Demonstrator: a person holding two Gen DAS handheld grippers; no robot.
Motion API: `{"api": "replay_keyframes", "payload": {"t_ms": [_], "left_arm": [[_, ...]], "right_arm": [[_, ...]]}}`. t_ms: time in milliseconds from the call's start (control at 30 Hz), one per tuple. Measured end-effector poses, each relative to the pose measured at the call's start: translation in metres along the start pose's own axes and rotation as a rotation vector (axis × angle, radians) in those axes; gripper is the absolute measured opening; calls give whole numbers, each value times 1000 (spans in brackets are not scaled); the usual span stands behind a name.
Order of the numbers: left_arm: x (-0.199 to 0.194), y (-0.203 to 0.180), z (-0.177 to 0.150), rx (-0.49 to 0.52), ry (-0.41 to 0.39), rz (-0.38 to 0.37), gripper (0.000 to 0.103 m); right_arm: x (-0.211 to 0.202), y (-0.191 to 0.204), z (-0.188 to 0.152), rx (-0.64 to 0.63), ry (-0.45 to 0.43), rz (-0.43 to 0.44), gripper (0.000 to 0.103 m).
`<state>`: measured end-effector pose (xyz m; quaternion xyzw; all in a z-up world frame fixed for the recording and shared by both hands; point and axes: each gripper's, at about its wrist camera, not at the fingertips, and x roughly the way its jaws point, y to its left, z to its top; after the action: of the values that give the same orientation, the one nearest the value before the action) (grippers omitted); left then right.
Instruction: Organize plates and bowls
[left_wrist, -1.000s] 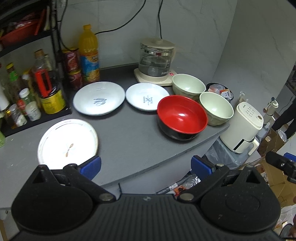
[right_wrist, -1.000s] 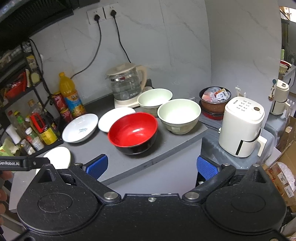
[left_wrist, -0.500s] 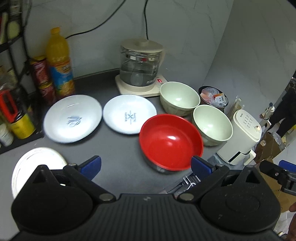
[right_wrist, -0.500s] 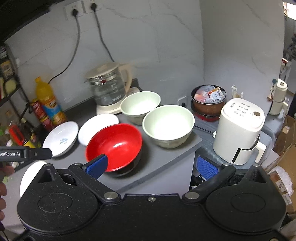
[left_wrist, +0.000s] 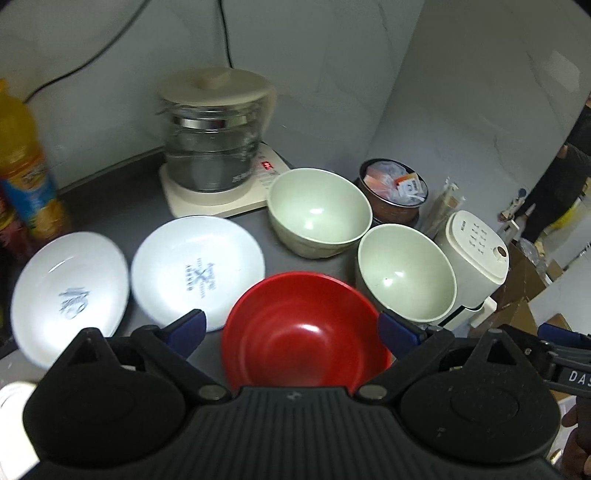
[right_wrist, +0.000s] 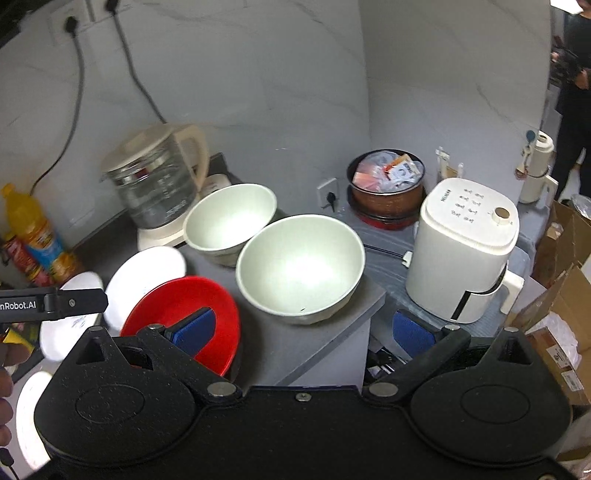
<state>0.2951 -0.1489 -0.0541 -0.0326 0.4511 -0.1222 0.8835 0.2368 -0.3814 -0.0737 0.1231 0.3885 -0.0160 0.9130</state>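
Left gripper (left_wrist: 291, 328) jaws spread wide, empty, hovering over the red bowl (left_wrist: 303, 332) at the near counter (left_wrist: 110, 206) edge. Right gripper (right_wrist: 303, 328) also wide open, empty, near the front pale green bowl (right_wrist: 299, 266). Second green bowl (left_wrist: 319, 210) sits further back, touching the first. Two white plates (left_wrist: 197, 266) left of the red bowl, kettle (left_wrist: 212, 147) behind
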Motion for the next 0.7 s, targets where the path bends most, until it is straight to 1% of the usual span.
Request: {"api": "replay_keyframes", "payload": {"t_ms": [100,200,300,400,467,600,667,700], "left_arm": [[15,-4,13,20,10,-37,99],[32,-11,24,35,46,-48,93],[45,-15,32,29,65,-64,89],[56,-21,37,30,80,-63,85],[63,-26,40,24,96,-63,79],[82,-34,46,15,126,-55,71],[91,-38,49,8,138,-45,64],[96,-39,50,-1,146,-41,63]], "right_arm": [[12,-4,7,20,6,-27,103],[23,-8,12,46,14,-49,103],[34,-13,16,55,27,-44,103],[46,-16,19,55,48,-43,103],[55,-18,21,59,58,-45,103],[72,-25,28,62,78,-13,102],[79,-27,31,49,81,-10,101],[84,-29,33,42,87,-9,101]]}}
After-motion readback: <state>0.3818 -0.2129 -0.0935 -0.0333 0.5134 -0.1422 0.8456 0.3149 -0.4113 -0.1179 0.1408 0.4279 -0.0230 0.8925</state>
